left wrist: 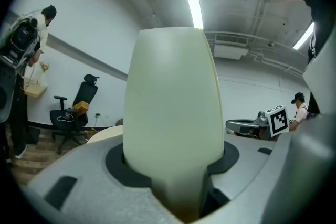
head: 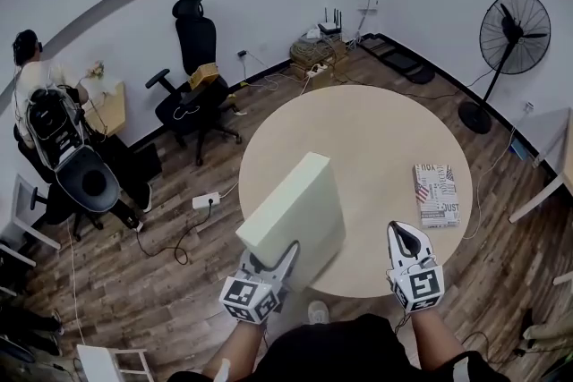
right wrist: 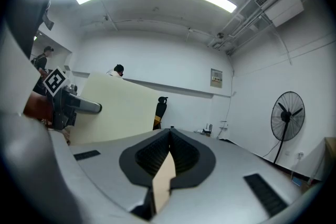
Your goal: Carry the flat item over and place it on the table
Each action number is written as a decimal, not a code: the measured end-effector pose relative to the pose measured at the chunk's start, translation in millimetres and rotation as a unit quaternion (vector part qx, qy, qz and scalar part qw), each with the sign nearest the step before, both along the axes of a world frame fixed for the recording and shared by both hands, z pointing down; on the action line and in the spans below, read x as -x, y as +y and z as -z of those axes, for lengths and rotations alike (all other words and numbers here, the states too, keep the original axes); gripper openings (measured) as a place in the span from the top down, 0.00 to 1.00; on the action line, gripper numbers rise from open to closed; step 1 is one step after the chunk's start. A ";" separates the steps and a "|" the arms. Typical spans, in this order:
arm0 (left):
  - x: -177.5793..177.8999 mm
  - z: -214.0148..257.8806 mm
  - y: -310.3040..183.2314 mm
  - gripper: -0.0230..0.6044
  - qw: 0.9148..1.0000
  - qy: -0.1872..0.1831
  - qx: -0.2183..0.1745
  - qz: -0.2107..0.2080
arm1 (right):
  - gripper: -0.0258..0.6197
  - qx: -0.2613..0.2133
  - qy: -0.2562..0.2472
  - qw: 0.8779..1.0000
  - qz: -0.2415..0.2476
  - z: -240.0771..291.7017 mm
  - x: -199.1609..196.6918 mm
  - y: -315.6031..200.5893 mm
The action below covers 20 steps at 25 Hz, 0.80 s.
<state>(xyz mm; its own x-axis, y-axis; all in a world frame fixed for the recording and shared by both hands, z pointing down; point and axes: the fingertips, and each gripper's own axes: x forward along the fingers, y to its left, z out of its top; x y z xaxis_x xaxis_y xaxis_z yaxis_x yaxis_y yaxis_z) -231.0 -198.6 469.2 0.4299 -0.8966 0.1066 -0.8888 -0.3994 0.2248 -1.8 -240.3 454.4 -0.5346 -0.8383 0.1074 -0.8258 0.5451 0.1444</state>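
Pale cream rectangular foam slab point(head: 295, 215) stands tilted over the near left rim of the round light-wood table point(head: 385, 130), one short end clamped in the left gripper point(head: 269, 258); in the left gripper view the slab's edge fills the gap, with both jaws pressed against its sides; the right gripper point(head: 405, 233) hovers over the table's near right edge, its jaws brought together with nothing between them; just beyond it a printed white rectangular packet point(head: 437, 194) lies flat on the tabletop, well apart from the slab; a black office chair point(head: 192, 76) stands on the wooden floor to the far left, and a black pedestal fan point(head: 510, 40) stands to the far right.
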 end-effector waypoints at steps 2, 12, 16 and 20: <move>2.1 -0.9 -9.7 0.58 1.000 -0.004 0.003 -0.010 | 0.96 0.000 -0.004 1.000 -0.013 -0.9 -4.9 -10.2; -18.4 -20.4 -54.9 0.58 0.995 0.065 0.055 -0.056 | 0.96 -0.006 -0.038 0.996 -0.085 8.0 -54.4 -56.8; -27.7 -42.2 -74.2 0.58 0.986 0.113 0.101 -0.072 | 0.96 0.007 -0.032 0.996 -0.086 -1.4 -66.3 -64.0; -42.0 -65.5 -87.2 0.58 0.972 0.153 0.151 -0.100 | 0.96 0.026 -0.017 0.995 -0.094 -14.8 -92.0 -66.2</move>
<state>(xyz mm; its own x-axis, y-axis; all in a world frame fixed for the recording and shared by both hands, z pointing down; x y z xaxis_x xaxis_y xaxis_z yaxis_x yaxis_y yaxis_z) -189.1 -285.8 534.7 0.6446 -0.7402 0.1912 -0.6739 -0.4320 0.5994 90.2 -306.5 469.2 -0.3721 -0.9180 0.1373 -0.9182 0.3857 0.0900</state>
